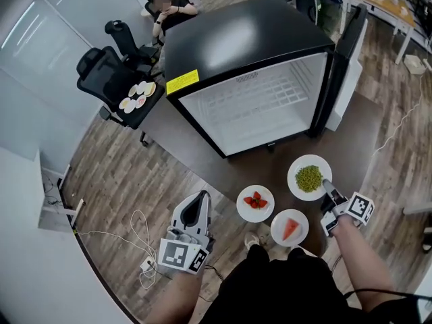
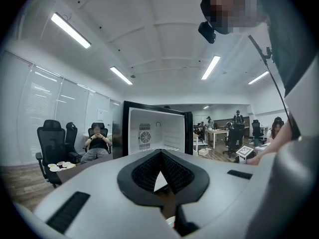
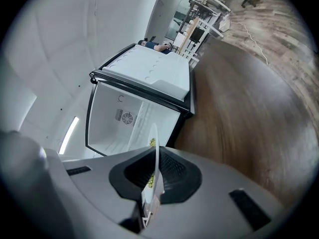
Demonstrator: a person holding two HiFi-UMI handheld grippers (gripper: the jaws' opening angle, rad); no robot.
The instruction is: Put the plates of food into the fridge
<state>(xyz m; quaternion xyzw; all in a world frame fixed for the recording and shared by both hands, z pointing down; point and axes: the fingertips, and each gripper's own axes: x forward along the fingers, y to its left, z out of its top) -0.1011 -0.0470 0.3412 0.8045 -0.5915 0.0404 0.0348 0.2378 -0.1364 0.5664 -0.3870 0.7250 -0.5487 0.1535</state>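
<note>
A black mini fridge (image 1: 202, 42) stands open on the dark table, its white wire shelves bare and its door (image 1: 349, 63) swung to the right. My right gripper (image 1: 327, 185) is shut on the rim of a white plate of green peas (image 1: 309, 178), held in the air in front of the fridge. In the right gripper view the plate (image 3: 155, 148) runs edge-on between the jaws, towards the fridge (image 3: 130, 117). A plate of strawberries (image 1: 255, 203) and a plate of watermelon (image 1: 290, 227) rest on the table near me. My left gripper (image 1: 200, 202) hovers lower left, shut and holding nothing.
Two black office chairs (image 1: 101, 69) stand at the left, one bearing several small plates (image 1: 137, 96). A person sits behind the fridge (image 1: 169, 9). Cables (image 1: 135, 238) lie on the wood floor at the lower left. Desks and people are at the far right.
</note>
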